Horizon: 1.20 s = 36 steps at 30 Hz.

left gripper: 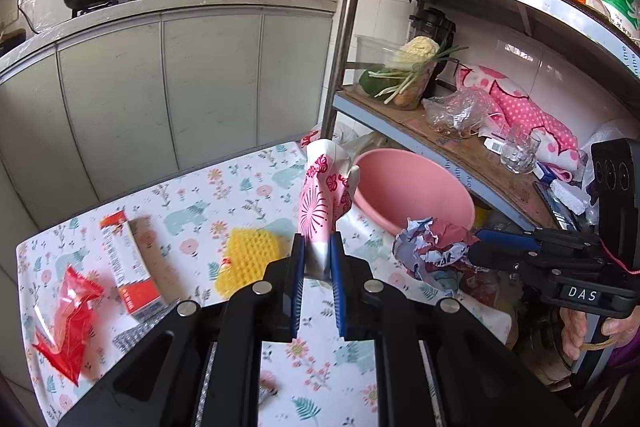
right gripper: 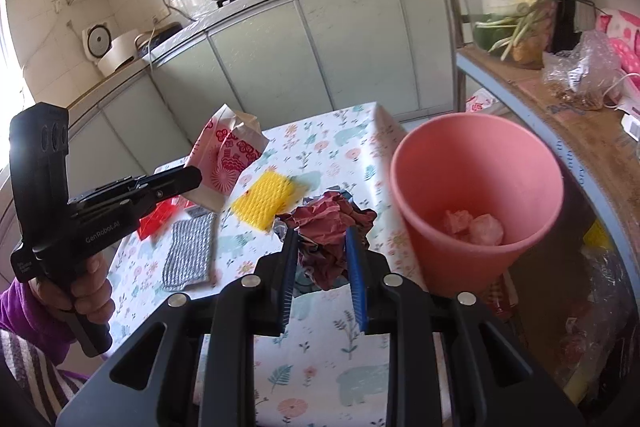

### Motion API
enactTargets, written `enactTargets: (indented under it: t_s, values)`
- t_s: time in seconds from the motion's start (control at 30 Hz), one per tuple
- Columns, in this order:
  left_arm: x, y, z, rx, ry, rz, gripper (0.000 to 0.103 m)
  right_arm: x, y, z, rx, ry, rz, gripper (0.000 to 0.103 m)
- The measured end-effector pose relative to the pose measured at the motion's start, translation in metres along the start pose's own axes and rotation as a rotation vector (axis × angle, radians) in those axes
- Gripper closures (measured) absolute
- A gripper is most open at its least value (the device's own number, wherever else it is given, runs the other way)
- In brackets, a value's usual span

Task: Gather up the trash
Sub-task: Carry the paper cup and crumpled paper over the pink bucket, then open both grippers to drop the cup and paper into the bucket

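My left gripper (left gripper: 317, 254) is shut on a pink-and-white flowered paper bag (left gripper: 320, 195) and holds it upright above the table; it also shows in the right wrist view (right gripper: 226, 159). My right gripper (right gripper: 322, 247) is shut on a crumpled dark-red paper wad (right gripper: 328, 227), seen from the left wrist view (left gripper: 432, 247) beside the pink bin (left gripper: 416, 191). The pink bin (right gripper: 476, 163) stands at the table's right edge with some pinkish scraps inside. On the flowered tablecloth lie a yellow foam net (right gripper: 264, 201), a red plastic wrapper (left gripper: 70, 319) and an orange-white box (left gripper: 130, 267).
A grey knitted cloth (right gripper: 188, 255) lies on the table (right gripper: 352, 135). A metal shelf rack (left gripper: 480, 147) with vegetables, plastic bags and a glass stands right of the table. Grey cabinets (left gripper: 160, 87) with woks on the stove line the far wall.
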<state>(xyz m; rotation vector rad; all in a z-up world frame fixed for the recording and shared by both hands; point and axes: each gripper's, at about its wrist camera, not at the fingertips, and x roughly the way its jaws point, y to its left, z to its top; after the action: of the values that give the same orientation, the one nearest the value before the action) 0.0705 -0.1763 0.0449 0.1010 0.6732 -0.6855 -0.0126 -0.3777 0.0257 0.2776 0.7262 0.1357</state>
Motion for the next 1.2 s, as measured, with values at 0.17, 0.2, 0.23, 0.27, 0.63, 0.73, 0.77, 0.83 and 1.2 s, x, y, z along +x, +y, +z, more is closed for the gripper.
enactTargets:
  t_s: [0.17, 0.2, 0.23, 0.27, 0.63, 0.73, 0.77, 0.83, 1.2]
  values:
    - [0.011, -0.013, 0.014, 0.015, -0.012, -0.024, 0.091, -0.007, -0.018, 0.008, 0.03, -0.041, -0.04, 0.078]
    - [0.015, -0.016, 0.017, 0.017, -0.014, -0.031, 0.091, -0.008, -0.022, 0.011, 0.038, -0.052, -0.053, 0.078]
    - [0.017, -0.019, 0.02, 0.018, -0.015, -0.038, 0.091, -0.009, -0.03, 0.016, 0.05, -0.067, -0.071, 0.078]
    - [0.021, -0.022, 0.023, 0.02, -0.015, -0.047, 0.091, -0.01, -0.035, 0.018, 0.059, -0.078, -0.083, 0.078]
    - [0.062, -0.058, 0.05, 0.049, -0.018, -0.122, 0.091, 0.001, -0.081, 0.038, 0.13, -0.134, -0.203, 0.078]
    - [0.078, -0.066, 0.057, 0.049, -0.008, -0.138, 0.091, 0.007, -0.094, 0.041, 0.151, -0.137, -0.233, 0.078]
    - [0.083, -0.068, 0.059, 0.051, -0.007, -0.14, 0.091, 0.009, -0.098, 0.041, 0.157, -0.137, -0.245, 0.078]
    - [0.095, -0.073, 0.063, 0.047, 0.006, -0.151, 0.091, 0.013, -0.106, 0.042, 0.168, -0.131, -0.258, 0.078]
    - [0.172, -0.093, 0.059, 0.018, 0.134, -0.17, 0.091, 0.044, -0.145, 0.033, 0.214, -0.055, -0.335, 0.078]
